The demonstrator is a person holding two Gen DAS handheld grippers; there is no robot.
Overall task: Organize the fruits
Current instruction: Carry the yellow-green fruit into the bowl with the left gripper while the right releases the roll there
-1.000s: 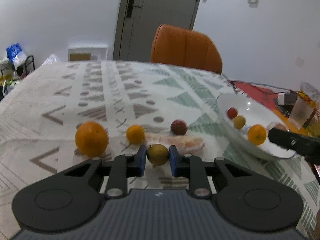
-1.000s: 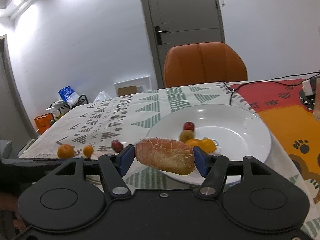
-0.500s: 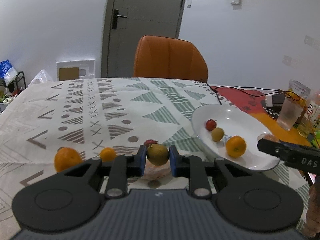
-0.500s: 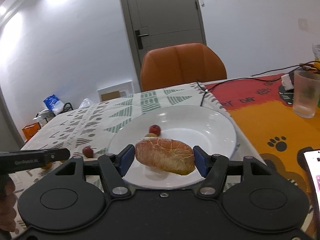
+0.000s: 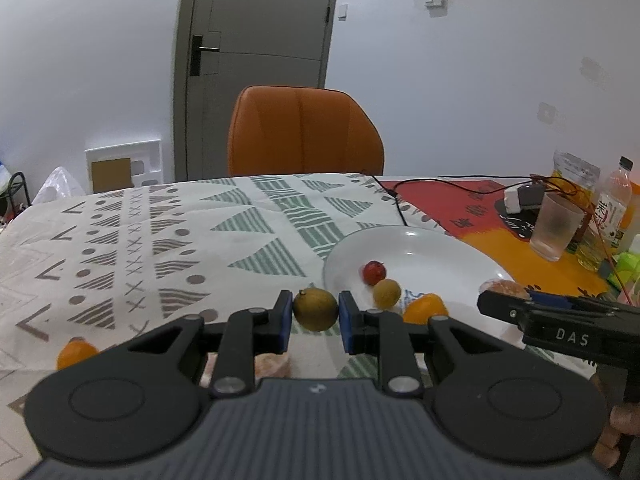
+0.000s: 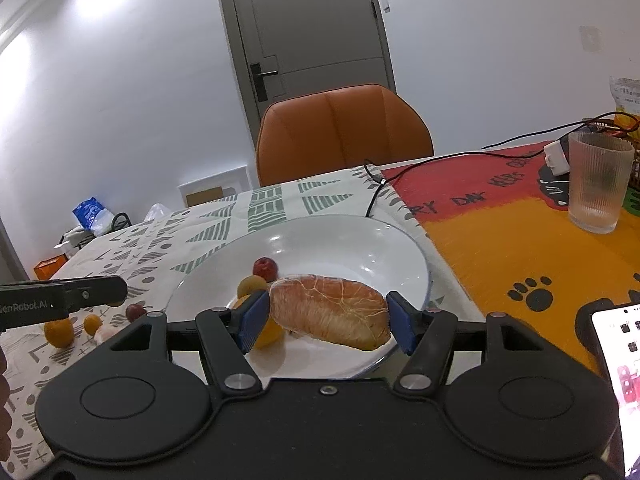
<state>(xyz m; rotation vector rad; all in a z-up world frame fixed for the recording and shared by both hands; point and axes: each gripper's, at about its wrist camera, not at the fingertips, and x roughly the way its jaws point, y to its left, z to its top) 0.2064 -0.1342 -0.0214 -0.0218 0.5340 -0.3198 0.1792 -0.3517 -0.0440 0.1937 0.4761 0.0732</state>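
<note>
The white plate (image 6: 416,264) sits where the patterned tablecloth (image 5: 120,240) meets the orange mat. My right tongs (image 6: 328,318) clasp a peeled pomelo segment (image 6: 330,312) endwise above it; it looks soft and easily torn, so light pressure. My left tongs (image 5: 315,316) pinch a small green-brown fruit (image 5: 315,309) at the plate's near-left rim: firm-looking, round, apt to roll.

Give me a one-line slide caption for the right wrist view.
Right gripper holds a peeled pomelo segment over the white plate already holding a red fruit and small citrus.
</note>
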